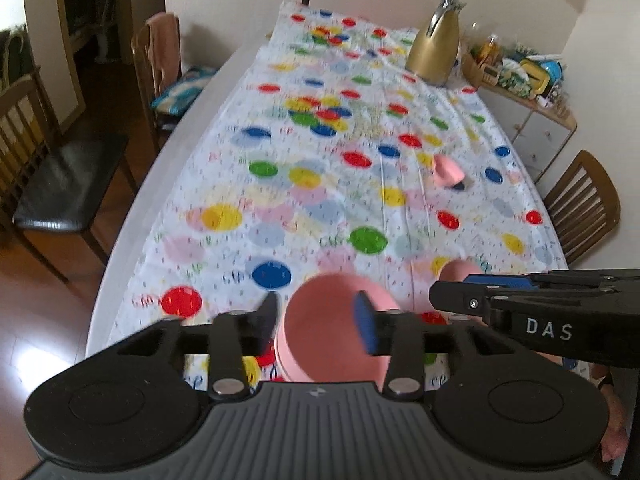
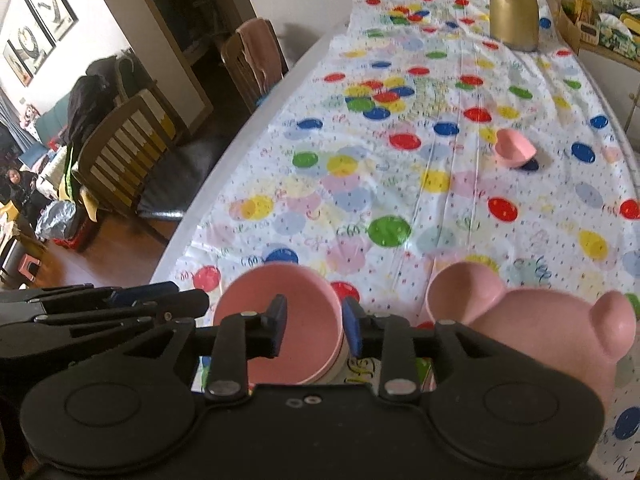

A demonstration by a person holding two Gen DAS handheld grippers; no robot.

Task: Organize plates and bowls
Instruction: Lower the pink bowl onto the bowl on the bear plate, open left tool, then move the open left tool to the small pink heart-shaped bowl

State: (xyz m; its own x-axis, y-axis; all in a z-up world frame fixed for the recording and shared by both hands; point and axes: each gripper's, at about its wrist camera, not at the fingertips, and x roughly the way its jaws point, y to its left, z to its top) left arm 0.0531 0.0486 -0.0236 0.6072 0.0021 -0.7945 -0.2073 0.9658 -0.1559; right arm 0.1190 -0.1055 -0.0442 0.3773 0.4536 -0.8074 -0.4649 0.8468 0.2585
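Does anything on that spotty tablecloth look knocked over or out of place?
Yes. The small pink bowl far out on the tablecloth sits tilted on something dark beneath it, apart from the other pink dishes. The bear-eared plate near the grippers also looks tipped up rather than lying flat.

pink bowl (image 1: 320, 320): near rim behind left gripper (image 1: 320, 322) body, base unseen | bear-eared dish (image 2: 532, 320): right of the bowl, lower part behind right gripper (image 2: 314, 326) | small pink cup (image 1: 448, 170): beyond the bowl, blurred, upright or tipped unclear | gold jug (image 2: 514, 4): far past the bowl, top cut off
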